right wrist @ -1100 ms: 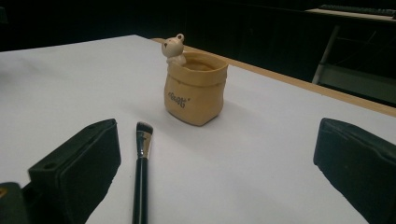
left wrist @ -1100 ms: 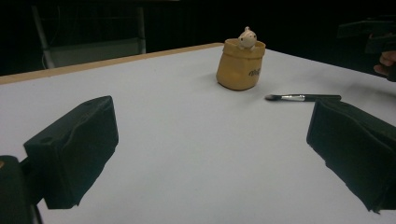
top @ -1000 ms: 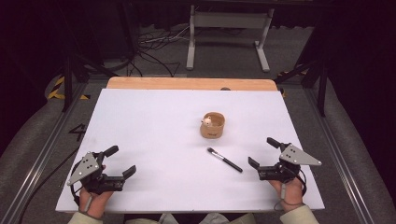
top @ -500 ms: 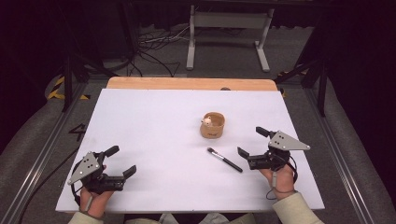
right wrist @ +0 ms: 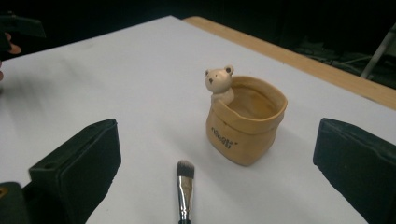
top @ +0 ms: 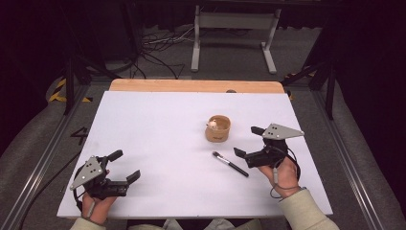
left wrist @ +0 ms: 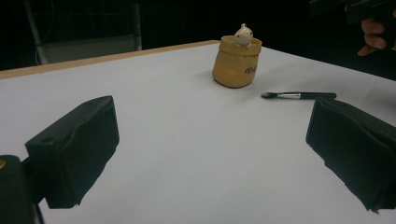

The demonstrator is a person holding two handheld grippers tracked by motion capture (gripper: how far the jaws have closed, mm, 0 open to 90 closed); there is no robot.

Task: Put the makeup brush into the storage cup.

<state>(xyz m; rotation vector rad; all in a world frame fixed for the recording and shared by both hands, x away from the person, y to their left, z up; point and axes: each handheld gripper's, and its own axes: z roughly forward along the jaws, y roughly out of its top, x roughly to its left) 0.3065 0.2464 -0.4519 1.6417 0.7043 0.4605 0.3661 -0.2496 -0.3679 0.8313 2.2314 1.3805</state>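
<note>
A tan sack-shaped pot with a small bear figure on its rim stands upright right of the table's middle. A black-handled makeup brush lies flat just in front of it. My right gripper is open and hovers just right of the brush, jaws pointing toward brush and pot, nothing between them. My left gripper is open near the front left corner, jaws wide apart and empty.
The white tabletop has a wooden strip along its far edge. Beyond it are a metal stand and cables on the floor. Metal rails run along both sides.
My right gripper has moved forward and left from the front right corner toward the brush and pot. The left gripper has stayed in place.
</note>
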